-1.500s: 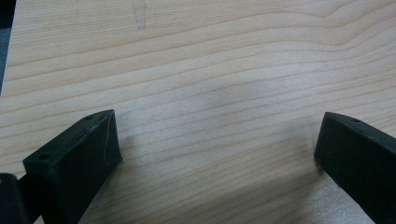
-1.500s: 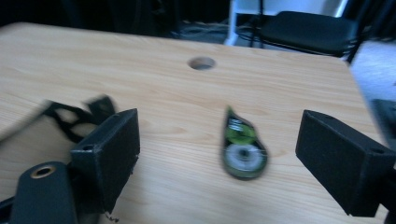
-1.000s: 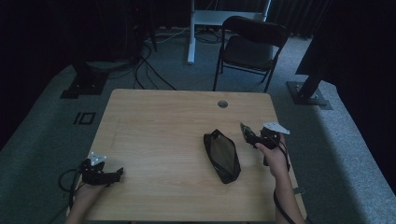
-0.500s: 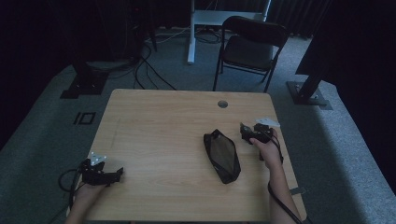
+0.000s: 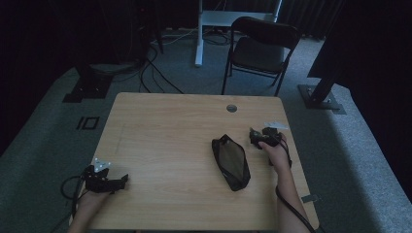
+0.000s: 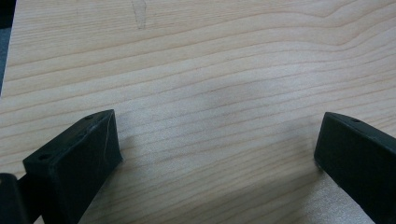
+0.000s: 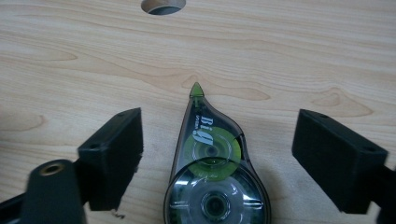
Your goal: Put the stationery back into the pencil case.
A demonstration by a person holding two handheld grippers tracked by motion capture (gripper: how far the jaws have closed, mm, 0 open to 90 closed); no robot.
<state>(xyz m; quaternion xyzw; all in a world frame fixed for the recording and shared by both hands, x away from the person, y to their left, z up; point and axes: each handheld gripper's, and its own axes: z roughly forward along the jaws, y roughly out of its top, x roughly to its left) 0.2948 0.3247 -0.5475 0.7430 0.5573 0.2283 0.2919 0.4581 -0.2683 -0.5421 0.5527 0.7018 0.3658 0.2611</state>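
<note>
At about eight o'clock on the wooden table (image 5: 165, 131), the left gripper (image 5: 119, 180) rests near the near-left corner, its jaws spread wide over bare wood with nothing between them. Just right of centre lies a black zip pouch (image 5: 231, 161), long and flat, running from eleven to five o'clock. Just beside it, at about three o'clock, the right gripper (image 7: 219, 140) is held low over the table, jaws wide apart and touching nothing. Between them lies a correction tape dispenser (image 7: 212, 177): a teardrop of smoky clear plastic, a green reel and a larger clear reel inside, its green tip pointing to twelve o'clock toward the cable hole (image 7: 163, 5).
</note>
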